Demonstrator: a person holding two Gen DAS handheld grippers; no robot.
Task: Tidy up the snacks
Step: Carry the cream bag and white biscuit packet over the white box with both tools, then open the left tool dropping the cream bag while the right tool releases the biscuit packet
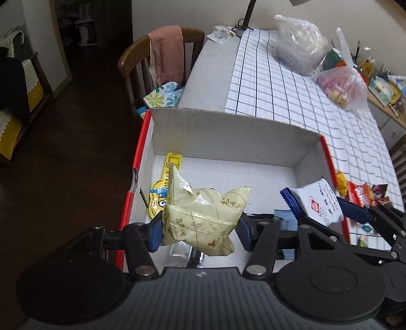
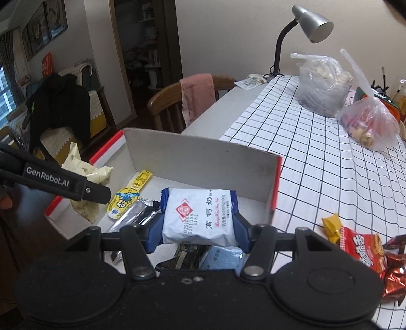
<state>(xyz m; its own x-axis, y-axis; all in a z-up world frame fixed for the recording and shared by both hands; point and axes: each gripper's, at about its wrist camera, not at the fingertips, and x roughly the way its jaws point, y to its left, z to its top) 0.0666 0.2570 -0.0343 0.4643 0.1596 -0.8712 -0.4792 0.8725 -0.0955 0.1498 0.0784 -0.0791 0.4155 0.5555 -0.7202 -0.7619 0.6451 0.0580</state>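
Note:
My left gripper [image 1: 200, 229] is shut on a pale yellow snack bag [image 1: 203, 215] and holds it above the left part of an open white cardboard box with red edges [image 1: 228, 132]. My right gripper [image 2: 198, 228] is shut on a white and blue milk-candy packet [image 2: 199, 218], held over the box's [image 2: 203, 157] right part. The packet also shows in the left wrist view [image 1: 319, 203]. The yellow bag also shows in the right wrist view [image 2: 86, 172]. Inside the box lie a yellow Minion-print packet [image 1: 158, 195], a silver wrapper [image 2: 132, 215] and a light blue packet [image 2: 223, 259].
Loose snacks lie on the checked tablecloth [image 2: 317, 157] right of the box: a red packet [image 2: 362, 246] and a yellow candy [image 2: 332, 223]. Two plastic bags [image 2: 322, 86] [image 2: 368, 121] and a desk lamp [image 2: 309, 22] stand farther back. A wooden chair with a pink cloth [image 1: 165, 53] stands left of the table.

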